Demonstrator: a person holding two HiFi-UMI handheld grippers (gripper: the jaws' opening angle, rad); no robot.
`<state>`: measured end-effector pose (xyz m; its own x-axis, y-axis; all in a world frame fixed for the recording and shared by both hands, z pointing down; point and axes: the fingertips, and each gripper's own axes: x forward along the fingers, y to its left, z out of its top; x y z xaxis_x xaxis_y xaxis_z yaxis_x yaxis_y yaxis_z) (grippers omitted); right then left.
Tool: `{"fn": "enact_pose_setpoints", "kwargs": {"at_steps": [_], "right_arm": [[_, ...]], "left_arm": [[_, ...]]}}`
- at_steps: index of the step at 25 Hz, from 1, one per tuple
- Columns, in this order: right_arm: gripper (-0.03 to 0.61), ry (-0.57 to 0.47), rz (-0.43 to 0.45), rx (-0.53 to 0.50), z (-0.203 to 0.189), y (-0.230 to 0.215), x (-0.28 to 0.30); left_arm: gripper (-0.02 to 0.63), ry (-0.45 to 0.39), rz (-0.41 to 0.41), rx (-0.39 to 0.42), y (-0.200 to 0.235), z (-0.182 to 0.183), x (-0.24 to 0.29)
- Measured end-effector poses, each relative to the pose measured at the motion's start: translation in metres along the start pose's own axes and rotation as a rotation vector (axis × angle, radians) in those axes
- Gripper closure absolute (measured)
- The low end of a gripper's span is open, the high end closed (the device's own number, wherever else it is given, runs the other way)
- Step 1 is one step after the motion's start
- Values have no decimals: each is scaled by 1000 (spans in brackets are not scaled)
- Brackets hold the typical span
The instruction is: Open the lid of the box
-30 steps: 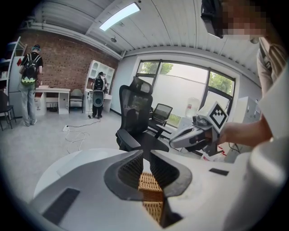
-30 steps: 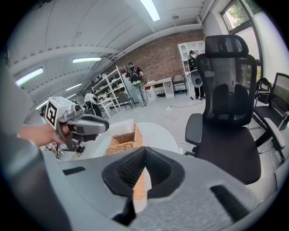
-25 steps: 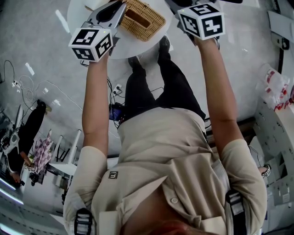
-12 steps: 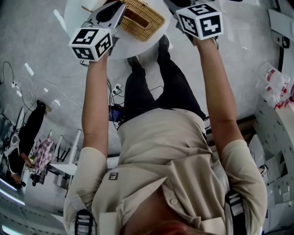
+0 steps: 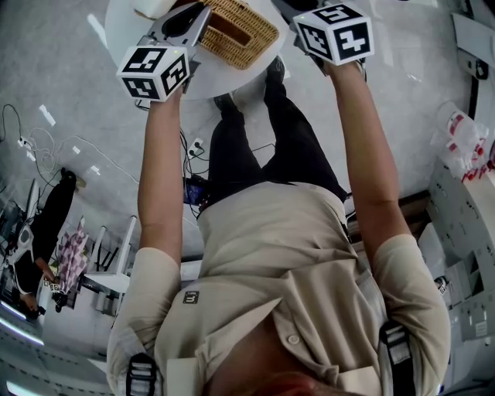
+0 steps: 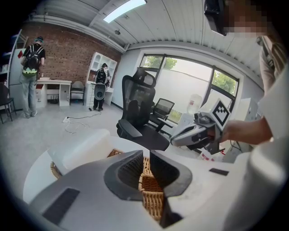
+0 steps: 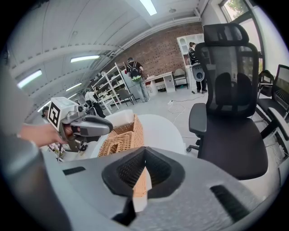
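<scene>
A woven wicker box [image 5: 236,27] with a slotted lid rests on a round white table [image 5: 213,83]. In the head view my left gripper [image 5: 199,11] hovers over the box's left side. The right gripper's marker cube [image 5: 336,32] is to the right of the box, and its jaws run off the top edge. The left gripper [image 6: 147,154] has its jaws drawn together to a thin slit, and the wicker box [image 6: 151,198] lies just beyond, untouched. The right gripper [image 7: 144,151] has its tips meeting on nothing, with the wicker box [image 7: 119,137] further off.
A white rounded object [image 6: 79,149] lies against the box's far side. A black office chair [image 7: 230,99] stands beside the table. Cables trail across the floor [image 5: 69,147]. People stand by desks and shelves at the brick wall [image 6: 31,76].
Both grippers have drifted a touch toward the table; the box has not moved and nothing was taken hold of.
</scene>
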<state>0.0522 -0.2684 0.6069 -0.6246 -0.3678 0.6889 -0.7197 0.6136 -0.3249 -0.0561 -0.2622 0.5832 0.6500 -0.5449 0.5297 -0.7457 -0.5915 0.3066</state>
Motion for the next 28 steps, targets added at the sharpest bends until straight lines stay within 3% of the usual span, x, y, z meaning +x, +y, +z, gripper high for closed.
{"fn": "enact_pose_setpoints", "kwargs": {"at_steps": [15,28], "right_arm": [[554,40,117,34,-16,22,19],[541,82,163,49,-32,27,24]], "left_arm": [[571,36,-16,-28,3,-20,9],[571,47,-27,-39,0,-28,11]]}}
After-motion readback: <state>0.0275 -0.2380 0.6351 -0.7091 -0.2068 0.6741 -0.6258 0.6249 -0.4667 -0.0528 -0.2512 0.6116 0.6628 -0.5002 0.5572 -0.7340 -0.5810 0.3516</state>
